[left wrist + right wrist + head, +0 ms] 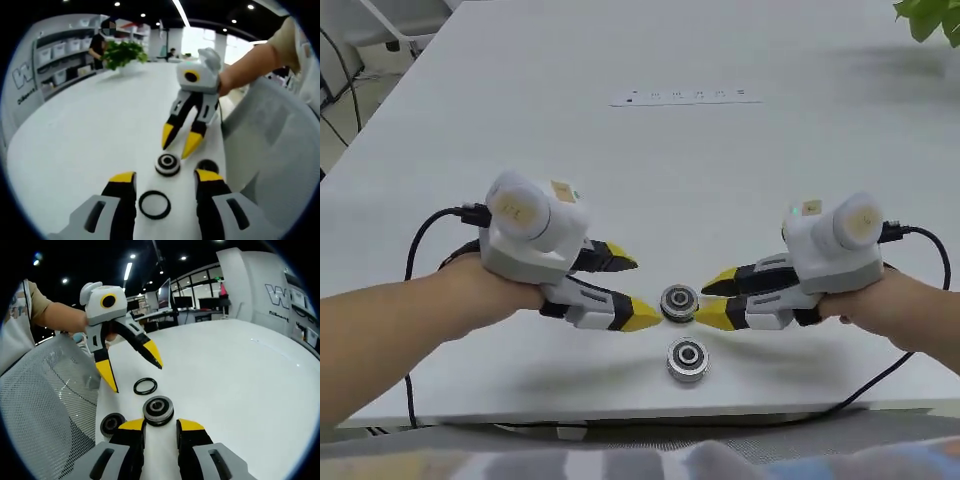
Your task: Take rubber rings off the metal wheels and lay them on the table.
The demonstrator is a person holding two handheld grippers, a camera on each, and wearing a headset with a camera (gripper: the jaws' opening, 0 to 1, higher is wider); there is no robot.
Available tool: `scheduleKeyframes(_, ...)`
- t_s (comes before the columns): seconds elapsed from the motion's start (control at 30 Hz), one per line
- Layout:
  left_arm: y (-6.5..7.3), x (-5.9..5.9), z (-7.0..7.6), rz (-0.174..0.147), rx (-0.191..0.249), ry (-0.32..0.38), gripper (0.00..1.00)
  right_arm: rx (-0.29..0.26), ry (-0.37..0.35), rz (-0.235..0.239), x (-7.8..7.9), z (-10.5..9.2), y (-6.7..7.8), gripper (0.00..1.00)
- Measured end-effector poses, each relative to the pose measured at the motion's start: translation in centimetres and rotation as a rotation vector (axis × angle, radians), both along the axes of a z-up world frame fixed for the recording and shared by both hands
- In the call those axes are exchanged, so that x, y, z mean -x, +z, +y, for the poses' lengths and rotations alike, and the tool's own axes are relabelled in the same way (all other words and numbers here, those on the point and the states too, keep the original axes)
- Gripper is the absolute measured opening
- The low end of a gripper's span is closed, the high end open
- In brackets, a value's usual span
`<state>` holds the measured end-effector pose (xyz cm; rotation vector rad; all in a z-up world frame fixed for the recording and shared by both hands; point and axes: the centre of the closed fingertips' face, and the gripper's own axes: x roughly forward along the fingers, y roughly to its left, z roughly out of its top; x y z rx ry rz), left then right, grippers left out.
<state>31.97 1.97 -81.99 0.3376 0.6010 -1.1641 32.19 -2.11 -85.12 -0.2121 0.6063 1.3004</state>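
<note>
both pairs of tongs are down by the near edge of the worktop (620, 150), tips pointing at each other. the left tongs (642, 290) stand wide open with nothing held. one black rubber ring (154, 204) lies flat on the worktop between their jaws. the right tongs (710, 300) are parted a little and empty, tips just beside a metal wheel (679, 302). a second wheel (688, 359) sits closer to the near edge. i can't tell for sure which of the two has rubber on it. the wheels look small, hard and apt to roll or skid, so i'd pin one by its flat faces. a ring looks light and stretchy, best pinched at the rim and peeled over.
</note>
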Motion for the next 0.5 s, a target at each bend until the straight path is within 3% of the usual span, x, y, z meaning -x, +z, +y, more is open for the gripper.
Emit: scheduleKeyframes(0.5,-1.1,0.2,-2.0,0.02,-0.007,-0.021,0.4,0.007,0.016,-0.017,0.1,0.2,-0.6,0.17)
